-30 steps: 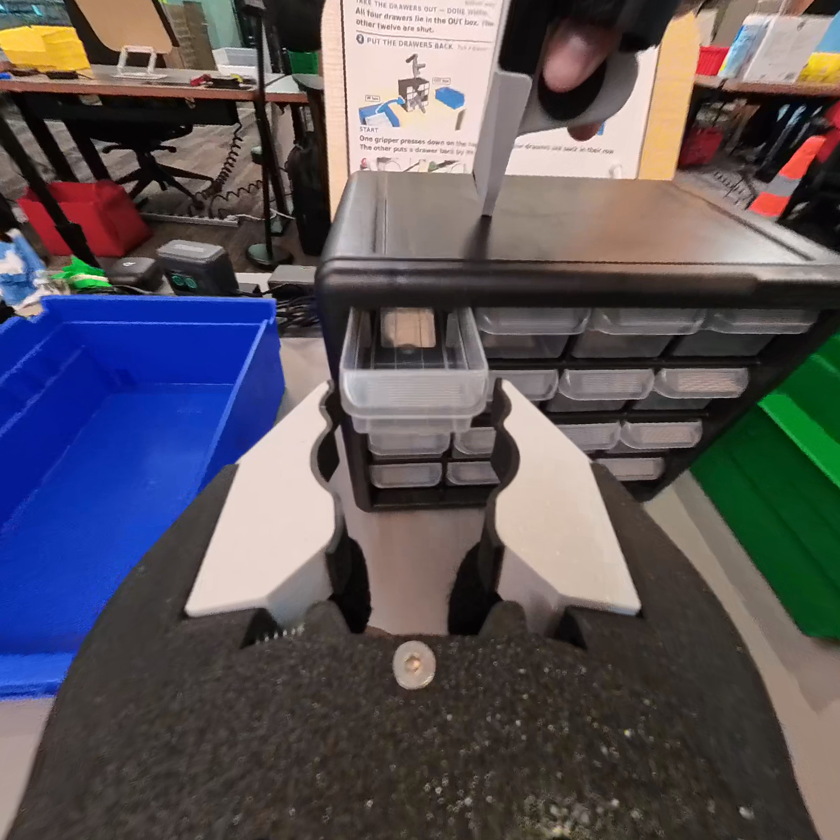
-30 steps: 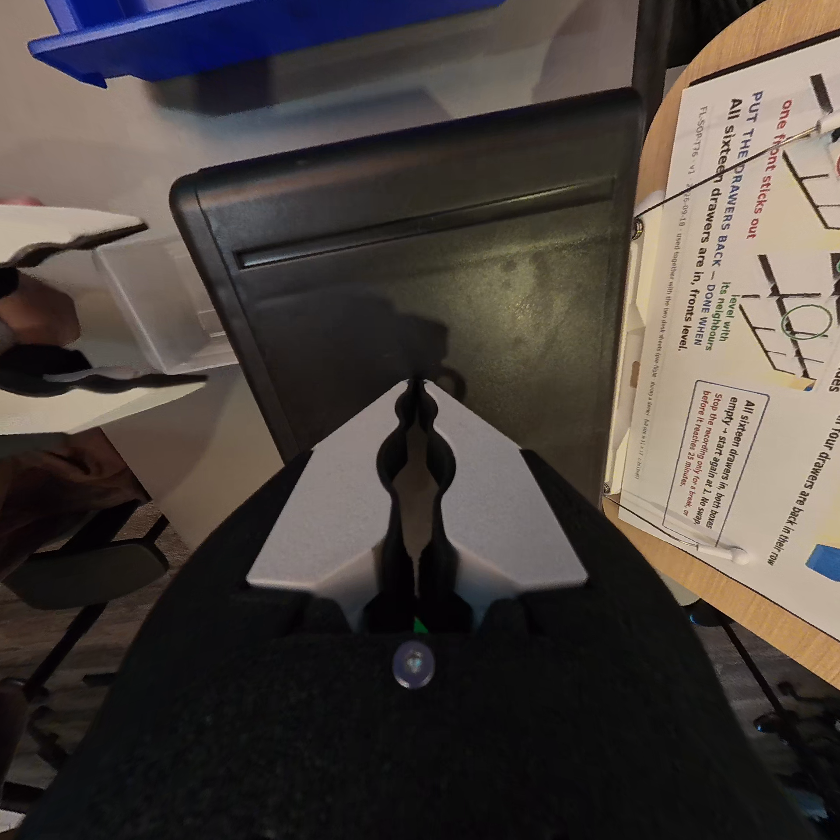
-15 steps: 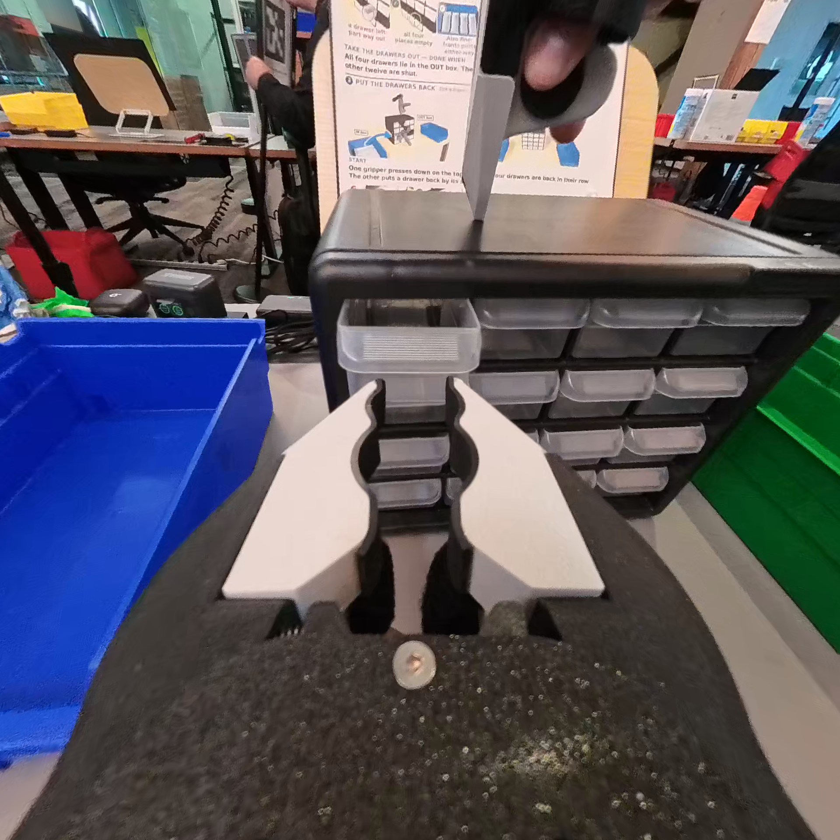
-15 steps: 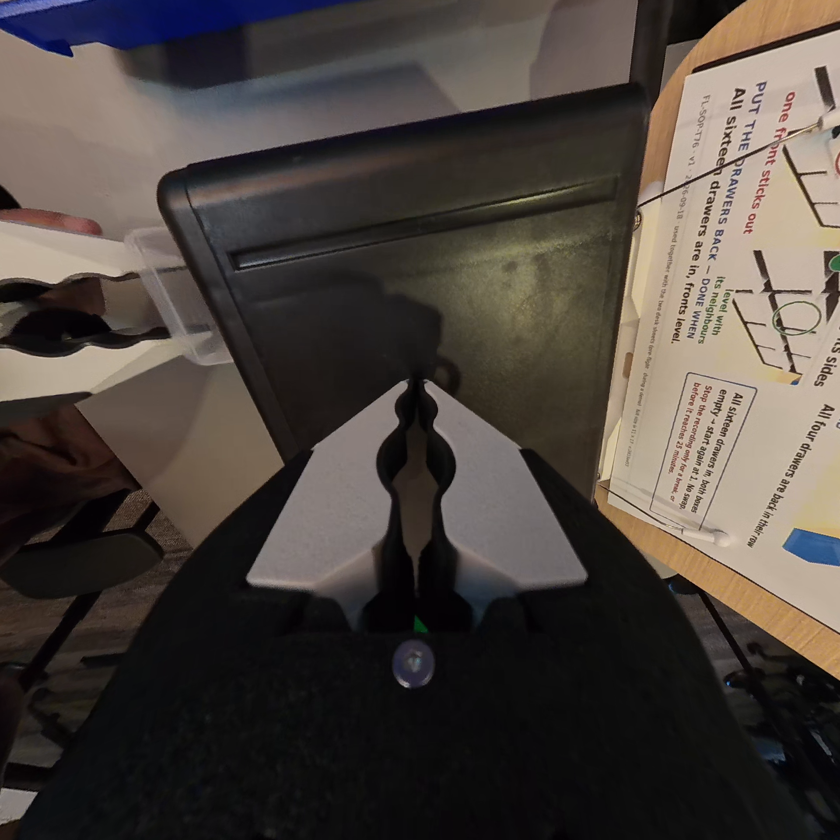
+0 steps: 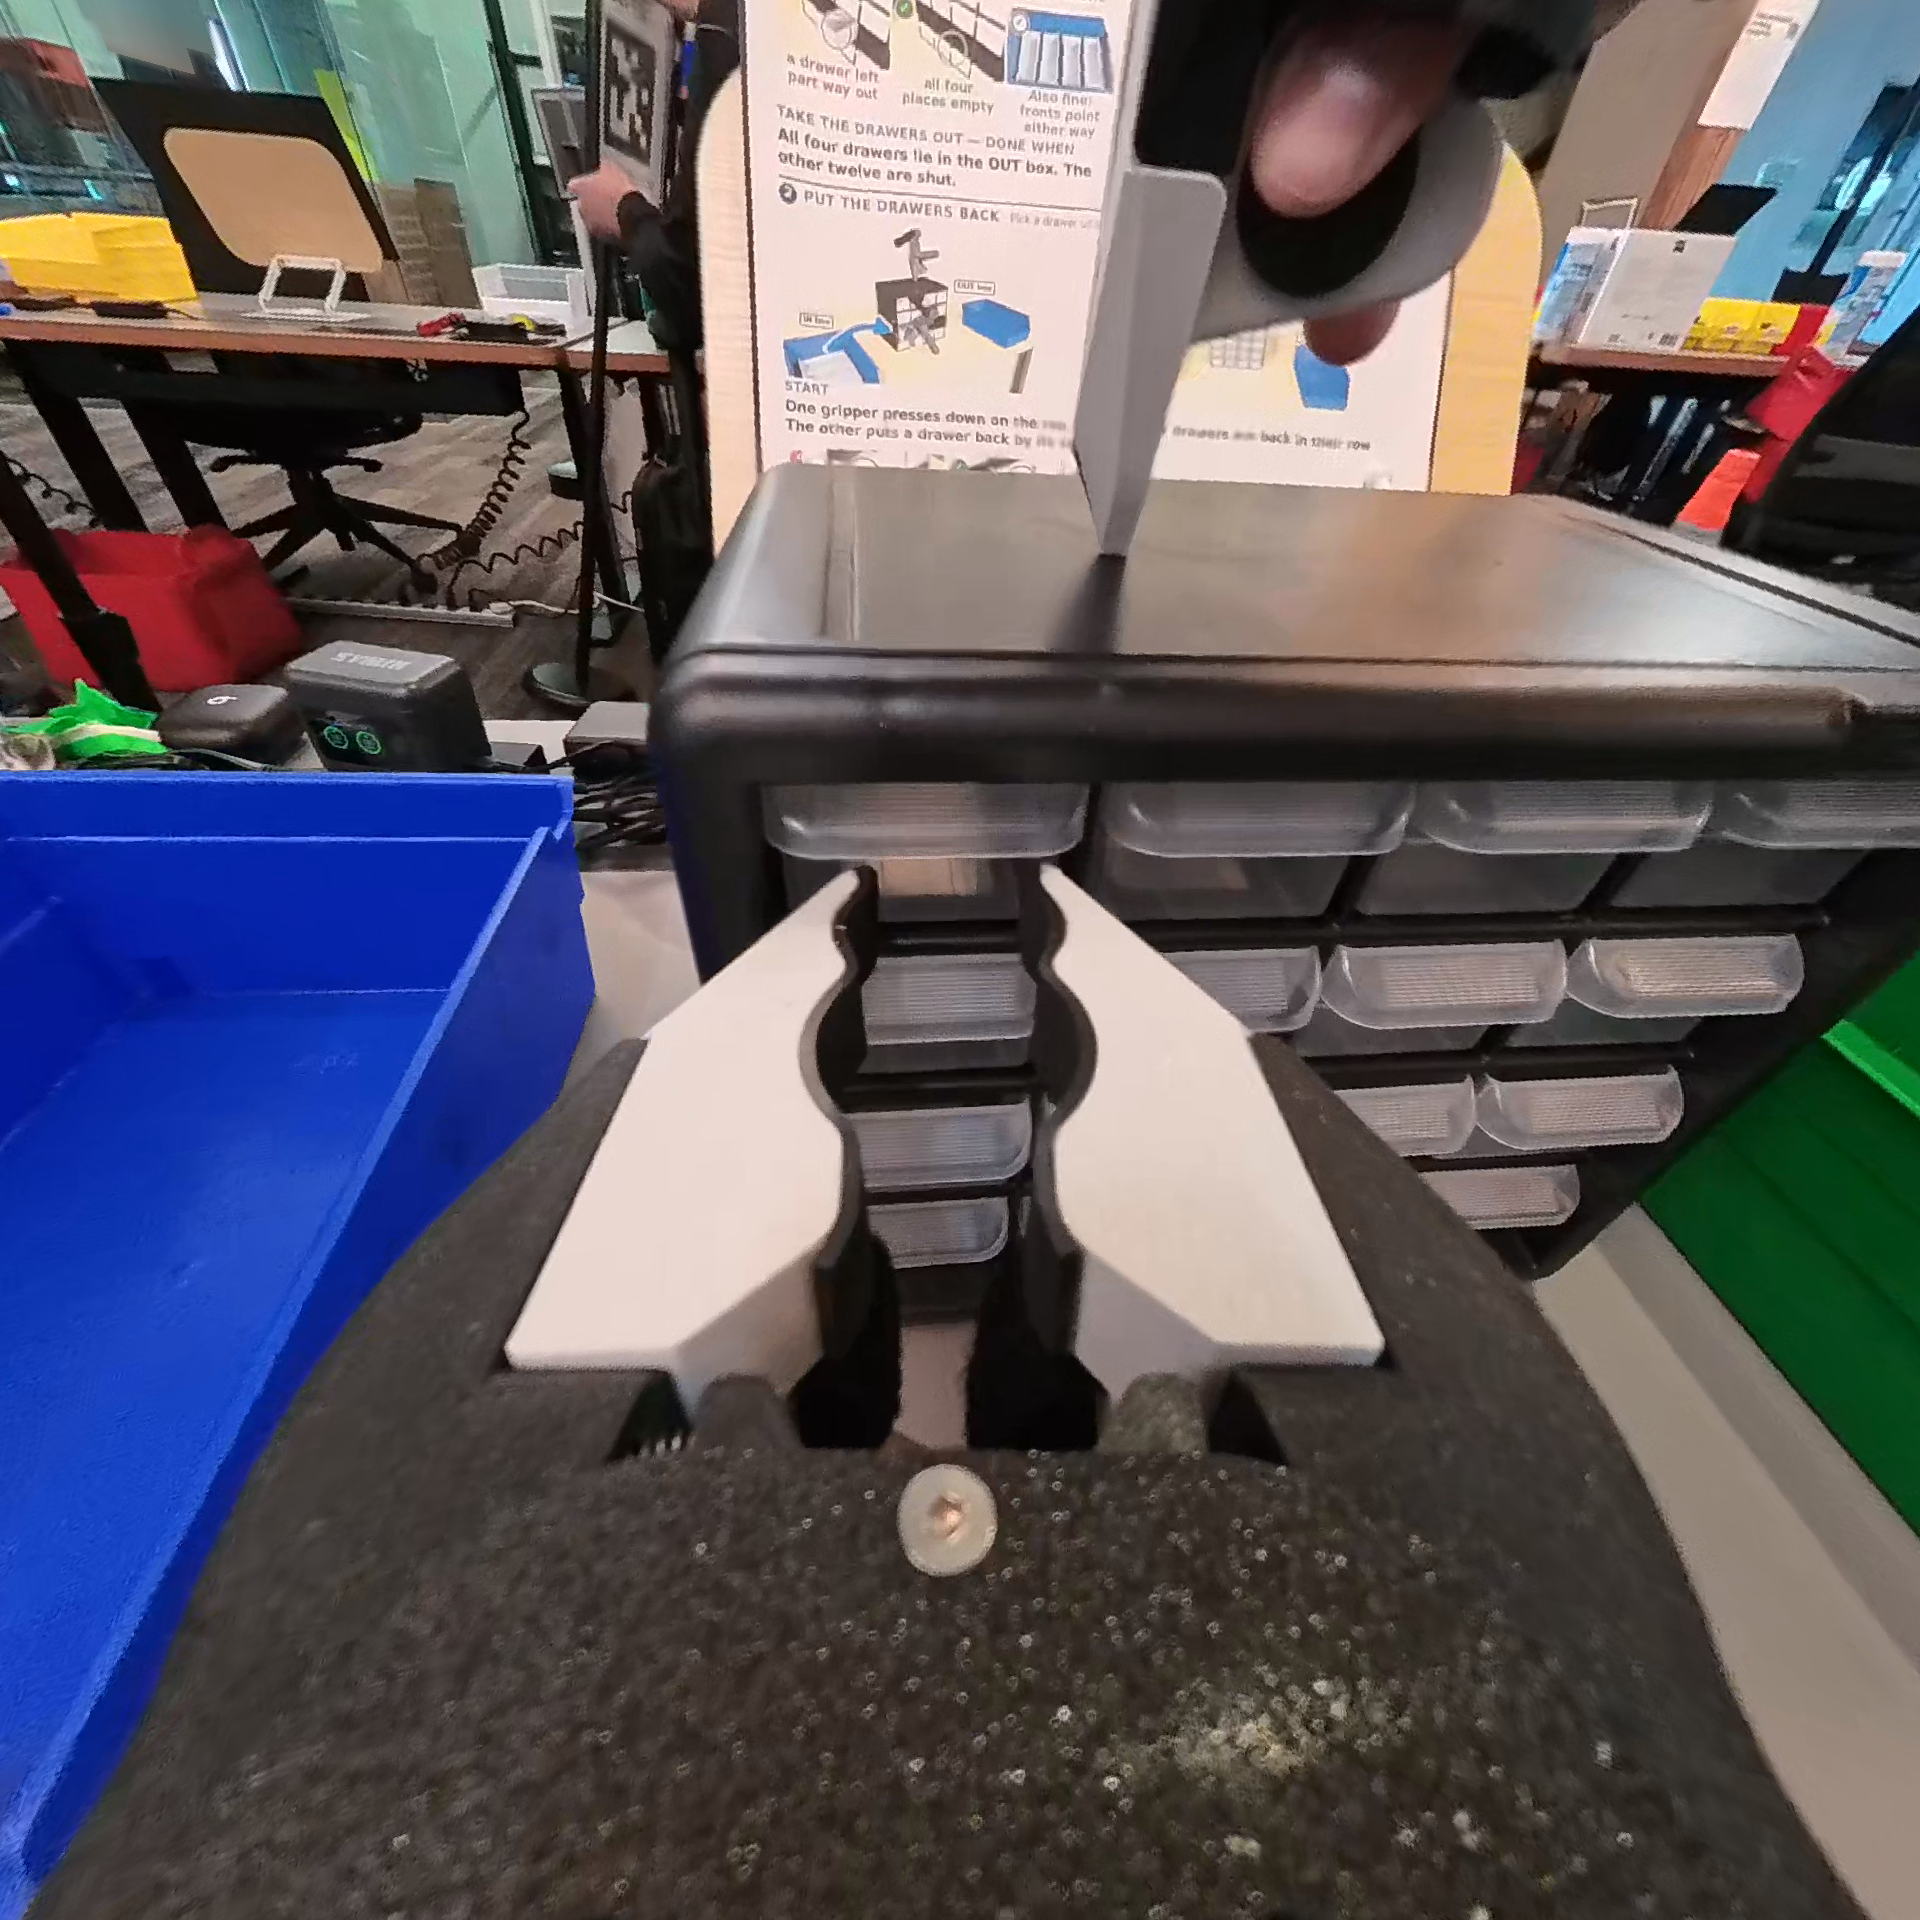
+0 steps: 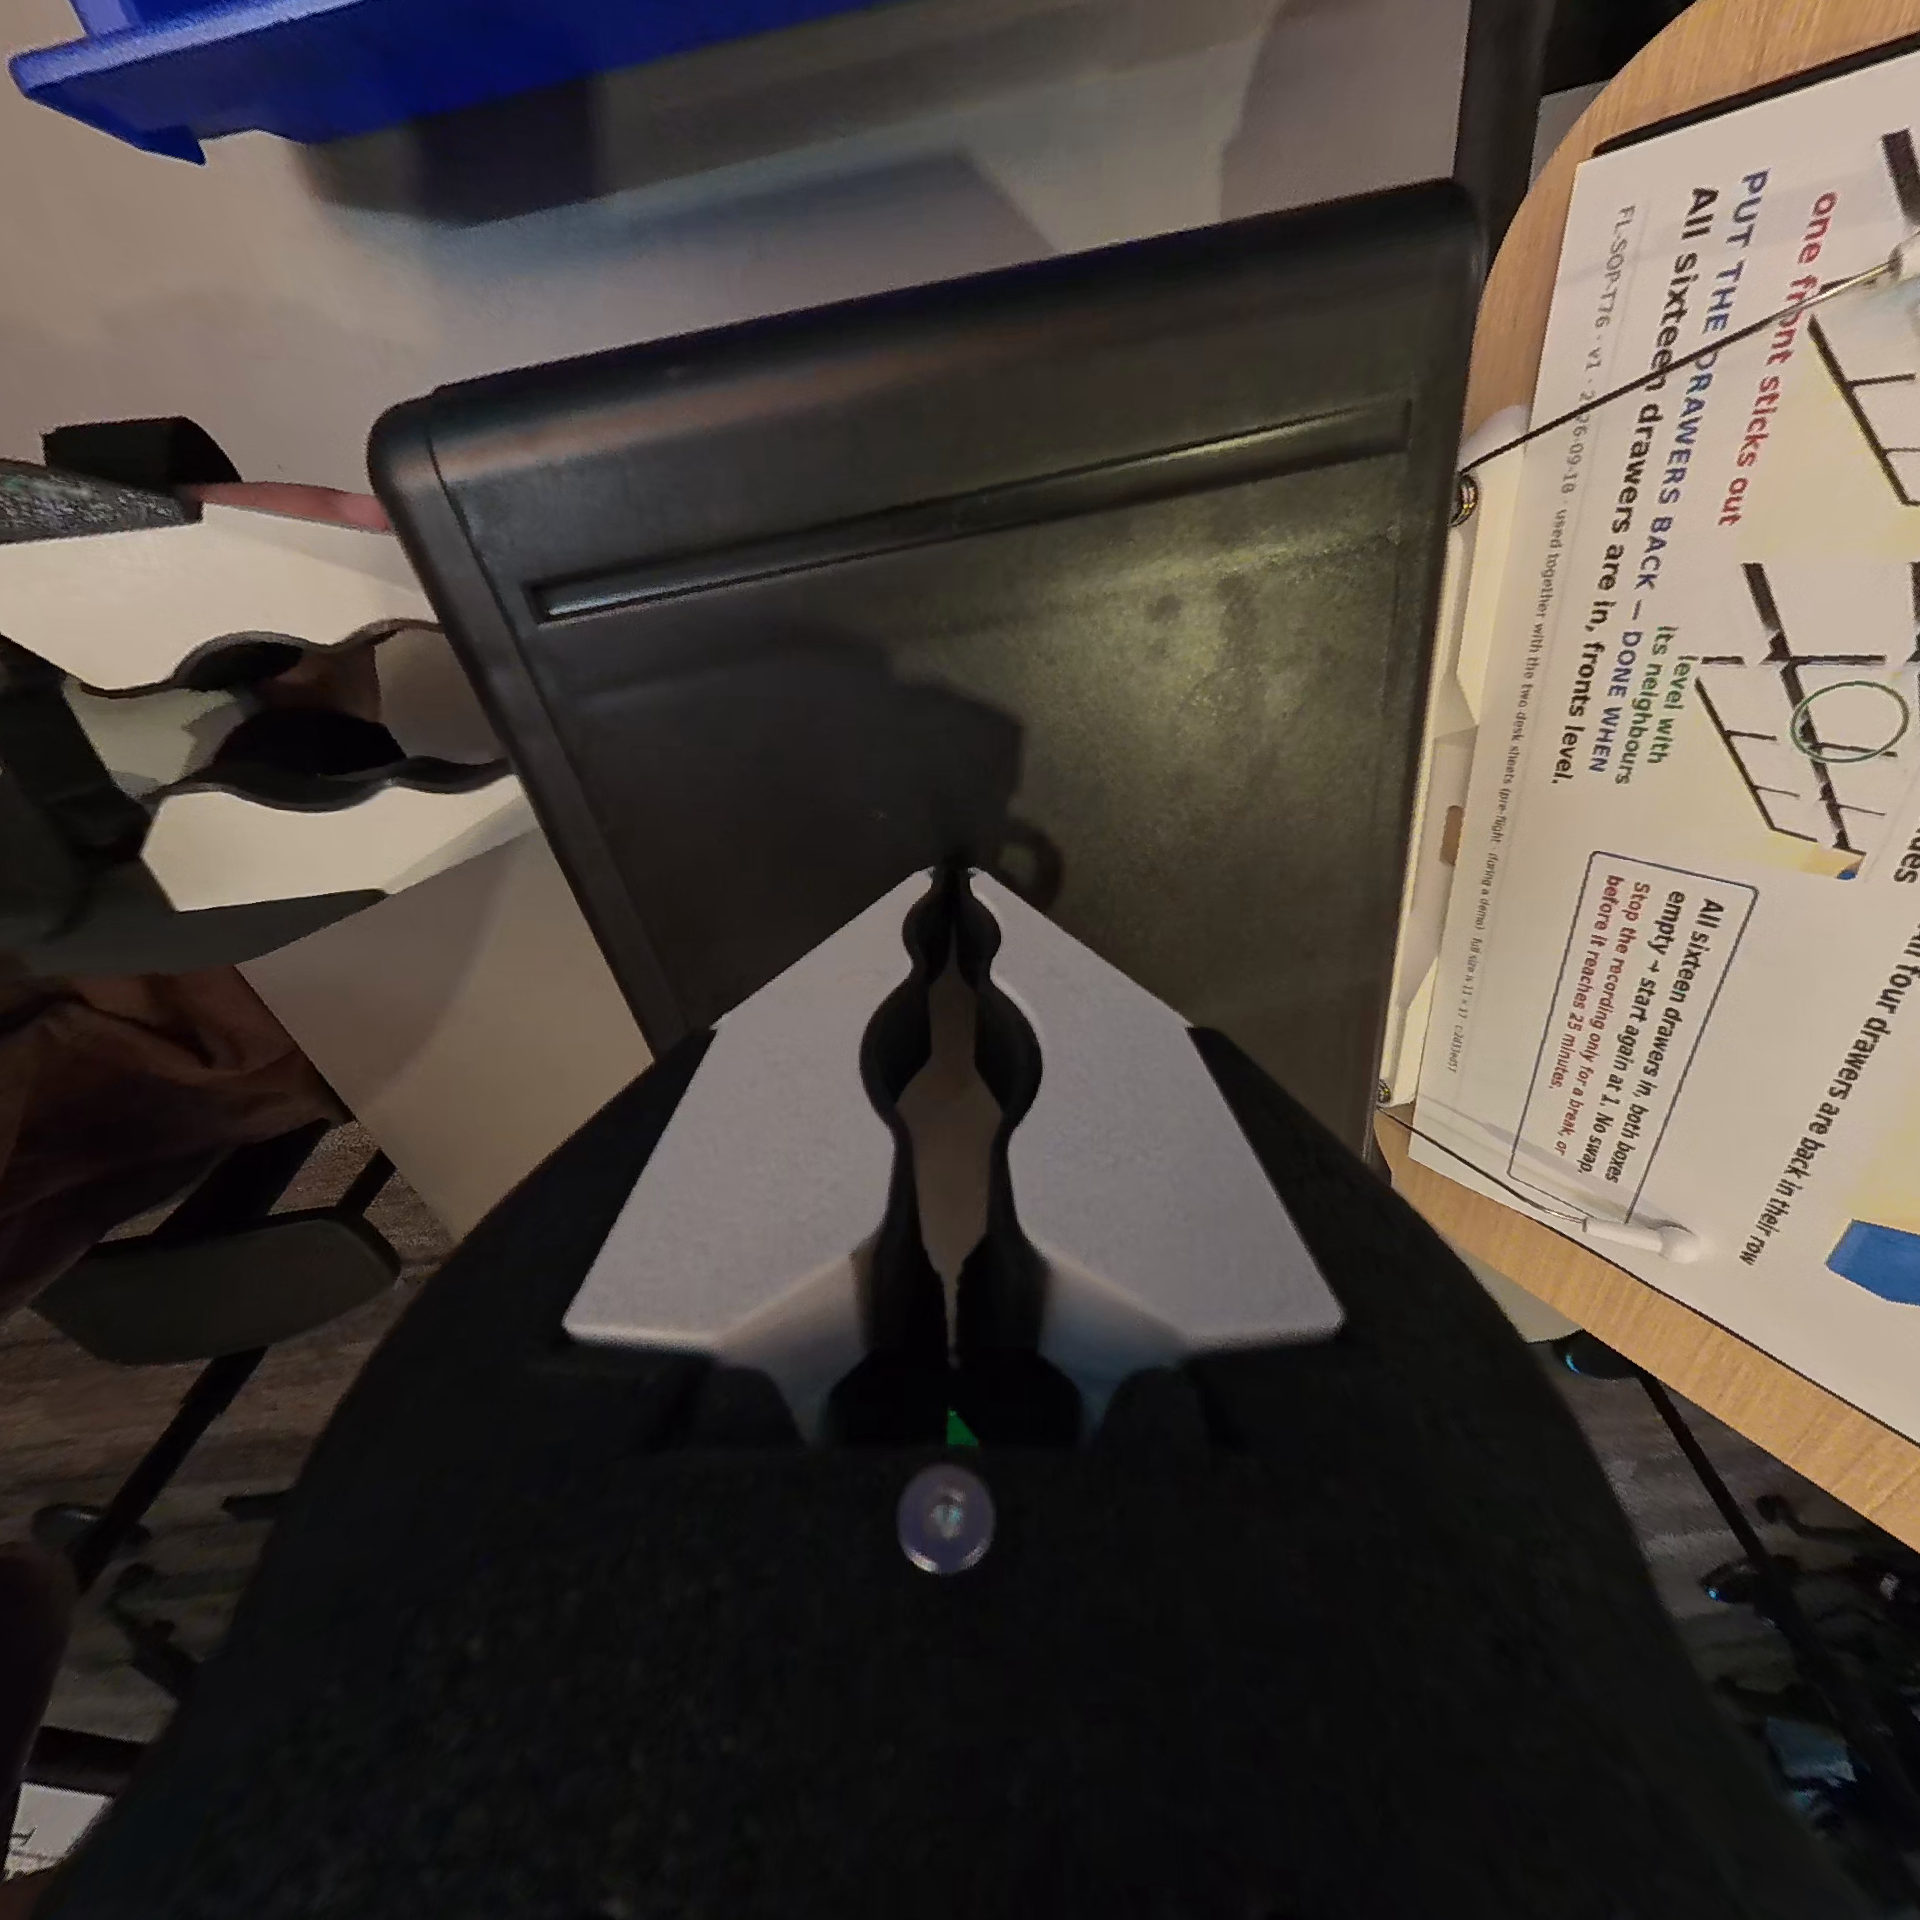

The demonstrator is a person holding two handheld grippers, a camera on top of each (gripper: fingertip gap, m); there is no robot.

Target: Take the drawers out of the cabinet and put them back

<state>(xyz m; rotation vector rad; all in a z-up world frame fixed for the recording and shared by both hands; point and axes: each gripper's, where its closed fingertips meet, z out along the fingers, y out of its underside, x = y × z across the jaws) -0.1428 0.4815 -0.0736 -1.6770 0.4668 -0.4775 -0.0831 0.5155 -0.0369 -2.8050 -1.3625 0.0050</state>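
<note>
Drawers of clear plastic fill the black cabinet (image 5: 1299,623), which stands on a pale grey table (image 5: 1766,1455) between a blue bin (image 5: 208,1091) at its left side and a green bin (image 5: 1818,1195) at its right. Top-left drawer (image 5: 925,821) sits in its slot, front about level with its neighbours. Just before it, the left gripper (image 5: 948,904) has its fingers spread a little, holding nothing. Pressed together, the right gripper (image 6: 951,883) rests its tips on the cabinet's top. An instruction sheet (image 5: 935,260) stands on a wooden board behind the cabinet; desks, an office chair and a red crate (image 5: 156,603) lie beyond.
</note>
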